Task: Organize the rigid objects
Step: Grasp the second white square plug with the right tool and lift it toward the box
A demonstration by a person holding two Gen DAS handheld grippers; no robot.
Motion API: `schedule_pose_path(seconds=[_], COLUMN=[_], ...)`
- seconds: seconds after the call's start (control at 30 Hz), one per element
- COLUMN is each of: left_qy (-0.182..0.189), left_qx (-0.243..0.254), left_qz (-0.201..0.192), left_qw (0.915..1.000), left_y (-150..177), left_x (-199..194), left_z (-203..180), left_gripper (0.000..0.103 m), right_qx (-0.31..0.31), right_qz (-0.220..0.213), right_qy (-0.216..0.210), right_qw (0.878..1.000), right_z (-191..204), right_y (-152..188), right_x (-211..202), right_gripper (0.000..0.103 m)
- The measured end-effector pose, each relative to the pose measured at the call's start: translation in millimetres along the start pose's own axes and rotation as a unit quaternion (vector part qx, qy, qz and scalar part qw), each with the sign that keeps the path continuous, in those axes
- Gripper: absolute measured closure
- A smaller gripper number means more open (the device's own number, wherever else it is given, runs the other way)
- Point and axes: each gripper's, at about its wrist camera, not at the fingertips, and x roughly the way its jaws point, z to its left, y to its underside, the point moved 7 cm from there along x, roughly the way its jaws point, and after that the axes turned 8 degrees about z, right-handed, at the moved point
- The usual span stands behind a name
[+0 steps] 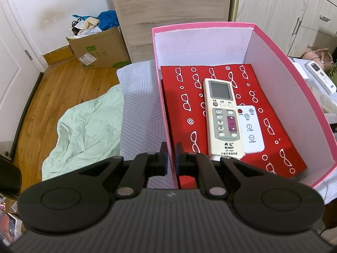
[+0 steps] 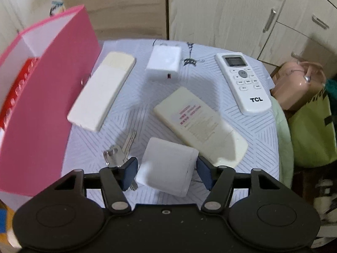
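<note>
In the left wrist view, my left gripper [image 1: 170,158] is shut on the left wall of a pink box [image 1: 163,97]. Inside lie a red patterned box [image 1: 273,113], a cream remote [image 1: 223,116] and a small white remote [image 1: 251,132]. In the right wrist view, my right gripper [image 2: 167,171] is open around a white charger block [image 2: 168,166]; the pads [image 2: 129,171] sit beside it with small gaps. On the table lie a face-down cream remote [image 2: 200,124], a white face-down remote [image 2: 103,92], a TCL remote [image 2: 244,82], a white power bank [image 2: 164,62] and keys [image 2: 120,154].
The pink box [image 2: 48,97] stands at the left of the round table [image 2: 261,130]. A beige bag [image 2: 299,84] and a green bag [image 2: 311,130] sit off the right edge. Wooden cabinets [image 2: 231,10] stand behind. A cardboard box [image 1: 99,48] is on the floor.
</note>
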Motion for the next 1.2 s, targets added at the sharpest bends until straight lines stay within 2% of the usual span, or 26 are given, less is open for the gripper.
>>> schedule_pose_path(seconds=[0.17, 0.63, 0.9, 1.2], left_qy=[0.004, 0.009, 0.009, 0.009], left_qx=[-0.006, -0.016, -0.016, -0.018], left_qz=[0.000, 0.003, 0.003, 0.001], left_qw=[1.0000, 0.9998, 0.9998, 0.9998], left_y=[0, -1, -1, 0], left_x=[0, 0, 0, 1], left_z=[2, 4, 4, 5], left_gripper=[0.097, 0.097, 0.097, 0.097], right_qx=[-0.004, -0.037, -0.057, -0.098], right_qz=[-0.007, -0.052, -0.111, -0.184], right_qy=[0.024, 0.010, -0.008, -0.045], right_qw=[1.000, 0.998, 0.992, 0.977], right_z=[3, 28, 55, 115], right_y=[-1, 1, -6, -9], right_x=[4, -27, -68, -118], right_gripper=[0.036, 0.036, 0.036, 0.036])
